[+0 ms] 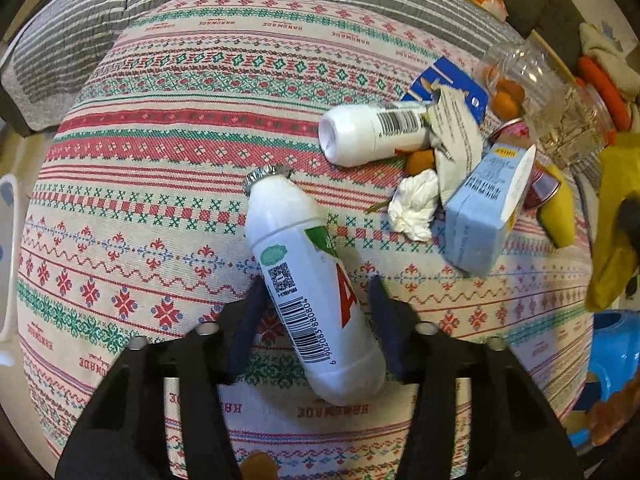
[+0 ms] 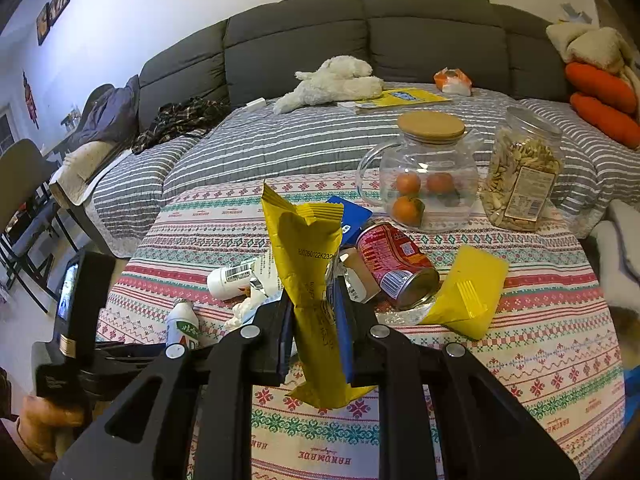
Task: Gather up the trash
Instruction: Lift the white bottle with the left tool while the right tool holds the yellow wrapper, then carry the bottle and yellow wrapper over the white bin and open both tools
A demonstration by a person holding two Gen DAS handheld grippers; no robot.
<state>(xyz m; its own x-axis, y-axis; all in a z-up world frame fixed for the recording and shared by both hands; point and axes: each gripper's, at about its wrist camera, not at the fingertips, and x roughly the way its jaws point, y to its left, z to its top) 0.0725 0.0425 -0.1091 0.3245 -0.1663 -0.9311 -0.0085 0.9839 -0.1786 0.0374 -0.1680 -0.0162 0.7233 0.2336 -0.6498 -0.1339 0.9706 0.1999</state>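
On the left, the left gripper [image 1: 318, 292] points down at a white bottle [image 1: 310, 292] lying on its side on the cloth [image 1: 160, 140]. Its jaws stand partly open, one on each side of the bottle. The left pad looks like it is touching the bottle and the right pad is just beside it, so I think the bottle is not squeezed yet. The jaws sit that way so they can close and lift it.

Next comes the trash heap: a second bottle [image 1: 368, 132], a tissue [image 1: 414, 204], a torn packet [image 1: 456, 136], a blue box [image 1: 484, 216] and a red can [image 2: 394, 262]. They lie close together, some touching.

On the right, the right gripper [image 2: 312, 312] is closed tight on a yellow wrapper [image 2: 310, 264]. The wrapper sticks up between the pads, held off the cloth so it can be carried away. Another yellow wrapper [image 2: 468, 292] lies beside the can.

The jug [image 2: 424, 184] with oranges and the jar [image 2: 520, 176] stand behind. I think they are not trash.
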